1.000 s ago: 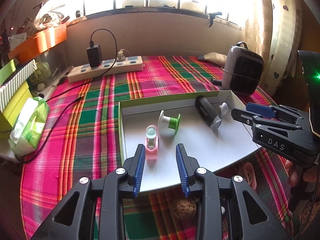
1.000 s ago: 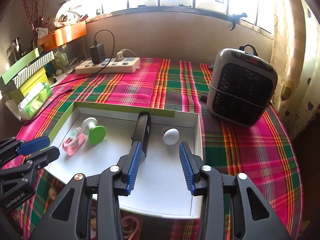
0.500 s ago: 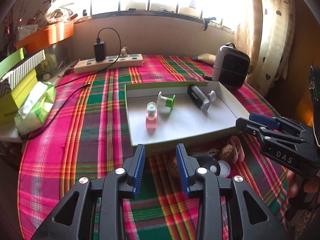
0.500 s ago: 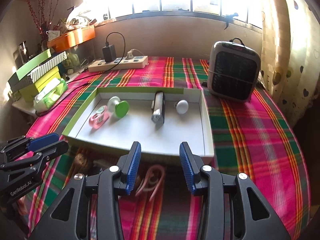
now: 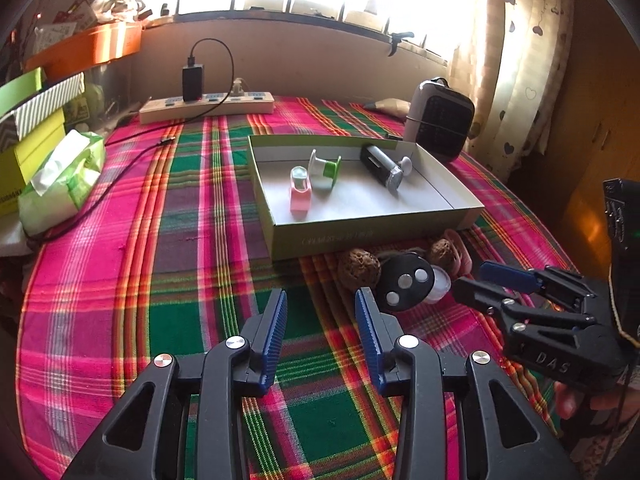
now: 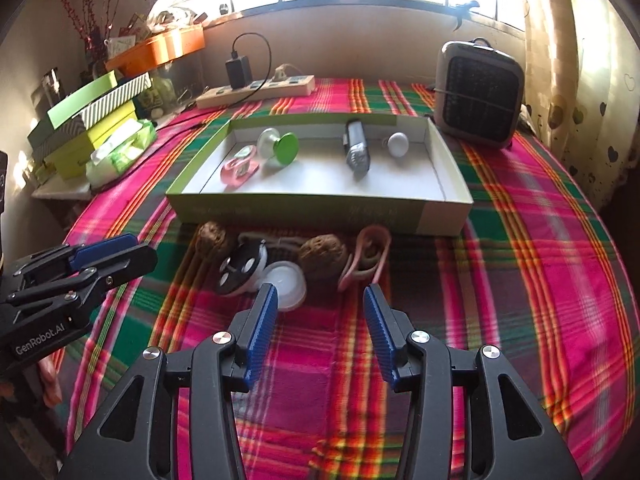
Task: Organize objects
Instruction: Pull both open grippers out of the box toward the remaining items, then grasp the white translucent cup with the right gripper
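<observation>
A shallow green-walled box (image 5: pixel 360 234) (image 6: pixel 320 210) lies on the plaid cloth. In it are a pink clip (image 5: pixel 299 191), a green-and-white spool (image 5: pixel 326 166), a black-and-silver cylinder (image 5: pixel 380 168) and a small white knob (image 6: pixel 398 144). In front of the box lie two walnuts (image 5: pixel 359 270) (image 6: pixel 323 254), a black three-button fob (image 5: pixel 406 282) (image 6: pixel 240 268), a white round lid (image 6: pixel 285 280) and a pink clip (image 6: pixel 366 258). My left gripper (image 5: pixel 321 318) hovers just short of the fob, its jaws opening with nothing between them. My right gripper (image 6: pixel 320 314) hangs behind the white lid, its jaws also opening and empty.
A small grey heater (image 6: pixel 478 110) stands at the back right. A power strip (image 5: pixel 206 106) with a charger runs along the far wall. Stacked boxes and a tissue pack (image 5: pixel 60 184) crowd the left edge. A curtain hangs at the right.
Both grippers have drawn back from over the box toward the near side of the table. The loose items in front of the box have come into view. Both pairs of jaws stand wider.
</observation>
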The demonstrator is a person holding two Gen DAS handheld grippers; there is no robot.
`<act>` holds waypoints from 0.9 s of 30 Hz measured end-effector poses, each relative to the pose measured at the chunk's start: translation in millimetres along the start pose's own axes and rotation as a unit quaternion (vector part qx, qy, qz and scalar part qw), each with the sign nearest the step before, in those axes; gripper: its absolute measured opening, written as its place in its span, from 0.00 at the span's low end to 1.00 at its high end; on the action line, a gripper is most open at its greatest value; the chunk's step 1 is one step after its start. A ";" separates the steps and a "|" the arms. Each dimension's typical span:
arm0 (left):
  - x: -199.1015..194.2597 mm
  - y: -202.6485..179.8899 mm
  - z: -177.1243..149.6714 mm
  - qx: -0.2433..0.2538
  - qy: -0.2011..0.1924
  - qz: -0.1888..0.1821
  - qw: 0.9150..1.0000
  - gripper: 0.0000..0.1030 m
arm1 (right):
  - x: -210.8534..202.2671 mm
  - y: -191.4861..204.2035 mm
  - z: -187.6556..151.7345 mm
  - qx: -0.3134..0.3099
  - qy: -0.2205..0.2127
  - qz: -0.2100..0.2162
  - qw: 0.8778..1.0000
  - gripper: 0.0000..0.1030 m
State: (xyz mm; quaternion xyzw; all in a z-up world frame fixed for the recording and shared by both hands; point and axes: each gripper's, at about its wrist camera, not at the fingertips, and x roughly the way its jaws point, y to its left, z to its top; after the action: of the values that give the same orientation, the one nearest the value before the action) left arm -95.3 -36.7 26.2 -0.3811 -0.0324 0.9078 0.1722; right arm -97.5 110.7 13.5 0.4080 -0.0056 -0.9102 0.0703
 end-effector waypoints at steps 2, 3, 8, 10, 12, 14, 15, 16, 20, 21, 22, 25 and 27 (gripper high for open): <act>0.4 1.2 -0.8 0.000 0.002 -0.004 1.000 0.33 | 3.3 4.3 0.1 -0.001 0.004 -0.002 1.000 0.45; 0.5 1.3 -0.7 0.001 0.002 -0.006 1.000 0.33 | 5.4 7.3 1.2 -0.003 0.004 -0.002 1.000 0.45; 1.6 2.2 -0.8 -0.002 0.006 -0.019 1.000 0.33 | 11.1 18.1 5.4 -0.017 0.009 -0.012 1.000 0.45; 2.7 3.0 -0.9 -0.004 0.010 -0.023 1.000 0.33 | 13.6 19.5 8.2 -0.018 0.010 -0.014 1.000 0.45; 3.6 4.2 -0.5 -0.006 0.013 -0.028 1.000 0.33 | 16.2 19.7 9.3 -0.015 0.011 -0.013 1.000 0.45; 5.0 5.0 0.2 -0.006 0.016 -0.026 1.000 0.33 | 19.3 20.0 9.3 -0.013 0.014 -0.013 1.000 0.45; 5.9 5.1 0.3 -0.006 0.018 -0.026 0.999 0.33 | 21.4 18.9 8.8 -0.011 0.016 -0.015 1.000 0.45; 6.5 5.4 0.4 -0.006 0.019 -0.026 0.999 0.33 | 22.8 18.1 8.4 -0.008 0.018 -0.015 1.000 0.45; 9.6 6.7 1.8 -0.009 0.026 -0.027 0.999 0.33 | 26.2 15.6 6.9 -0.003 0.024 -0.010 1.000 0.45; 10.4 6.8 2.3 -0.009 0.027 -0.027 0.999 0.33 | 26.3 14.6 6.6 -0.002 0.024 -0.008 1.000 0.45; 11.5 6.6 3.2 -0.010 0.028 -0.027 0.999 0.33 | 25.9 14.1 6.5 -0.001 0.024 -0.007 1.000 0.45; 13.9 5.7 6.2 -0.010 0.031 -0.029 0.999 0.34 | 25.6 12.1 6.8 0.001 0.024 -0.002 1.000 0.43; 15.0 5.8 8.8 -0.013 0.032 -0.030 0.999 0.34 | 25.7 11.6 6.6 -0.002 0.024 -0.005 1.000 0.33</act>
State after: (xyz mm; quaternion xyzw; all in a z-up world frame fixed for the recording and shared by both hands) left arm -112.9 -36.5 21.1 -0.4108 -0.0506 0.8891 0.1956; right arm -117.9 95.5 -0.4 0.4294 -0.0002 -0.9007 0.0663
